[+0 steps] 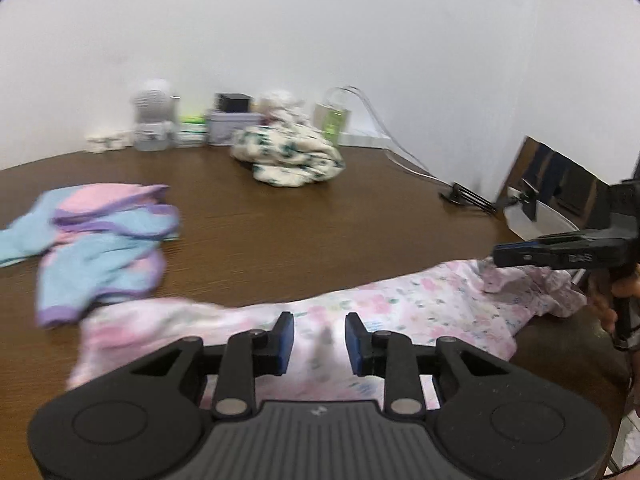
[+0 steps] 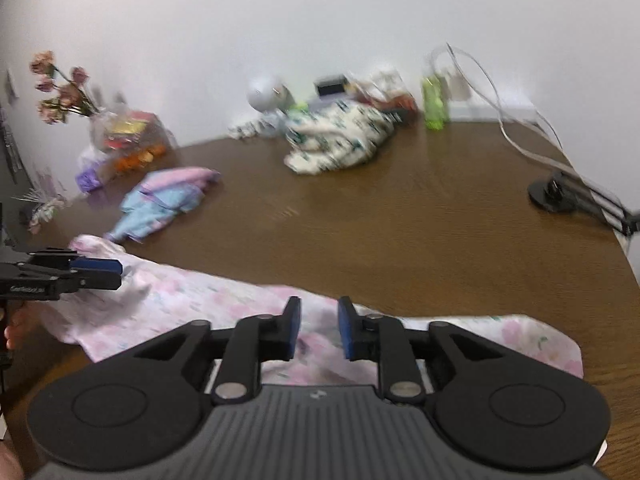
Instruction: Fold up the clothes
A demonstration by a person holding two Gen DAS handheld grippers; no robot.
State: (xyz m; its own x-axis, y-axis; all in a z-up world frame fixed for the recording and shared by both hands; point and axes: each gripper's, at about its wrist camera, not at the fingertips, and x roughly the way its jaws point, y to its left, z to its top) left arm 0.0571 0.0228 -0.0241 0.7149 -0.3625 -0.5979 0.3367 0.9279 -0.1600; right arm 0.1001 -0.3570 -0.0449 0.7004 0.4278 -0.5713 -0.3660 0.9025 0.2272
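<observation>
A pink floral garment (image 1: 384, 308) lies spread along the near edge of the brown table (image 1: 300, 232); it also shows in the right wrist view (image 2: 224, 304). My left gripper (image 1: 320, 338) is open, its blue pads just above the cloth's middle. My right gripper (image 2: 319, 330) is open over the cloth too. In the left wrist view the right gripper (image 1: 500, 258) sits at the garment's right end. In the right wrist view the left gripper (image 2: 118, 274) sits at the garment's left end. Neither holds cloth.
A blue, pink and purple garment (image 1: 100, 240) lies at the left, also in the right wrist view (image 2: 168, 200). A cream and green patterned garment (image 1: 288, 156) is bunched at the back. Bottles, boxes, flowers (image 2: 60, 88) and a cable (image 2: 520, 136) line the wall. A black stand (image 2: 560, 192) sits right.
</observation>
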